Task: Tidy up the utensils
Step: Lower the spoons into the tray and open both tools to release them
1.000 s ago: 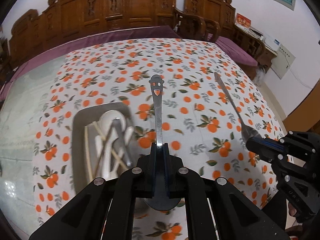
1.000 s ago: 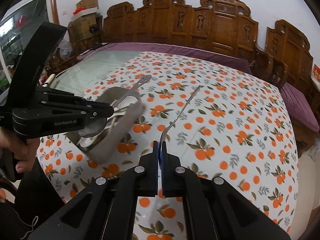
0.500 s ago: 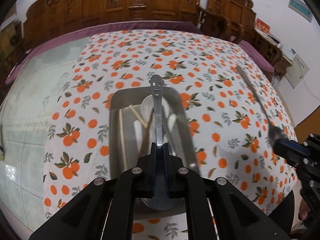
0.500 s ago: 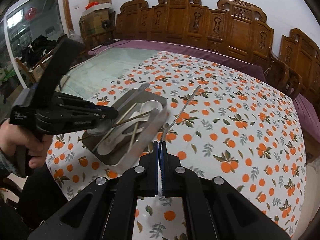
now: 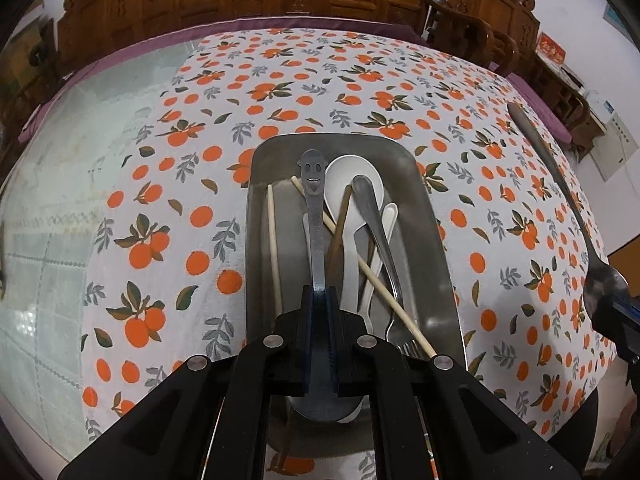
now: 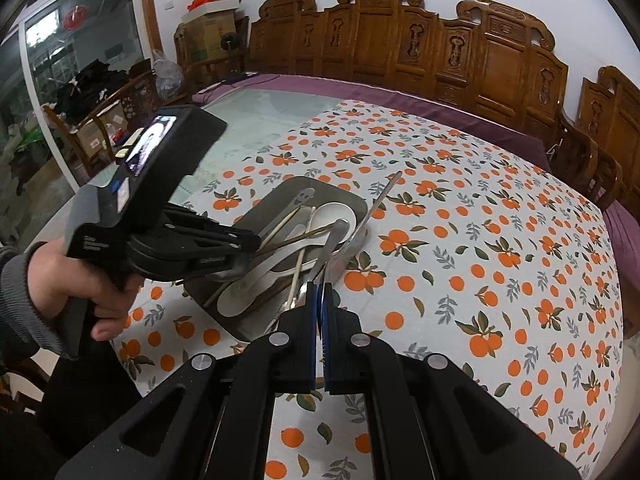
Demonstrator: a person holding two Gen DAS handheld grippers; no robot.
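Left wrist view: left hand-held gripper pinches a smiley-handled metal spoon by the neck, bowl nearest the camera, handle pointing away over the steel tray. Tray rests on the worktop under an orange-print cloth and holds a white ceramic spoon, a metal fork, pale chopsticks and a dark chopstick, crossed loosely. Right wrist view: right hand-held gripper is pressed onto a second metal spoon, its handle angled up and away beside the tray's right rim. Carved wooden chairs line the far edge.
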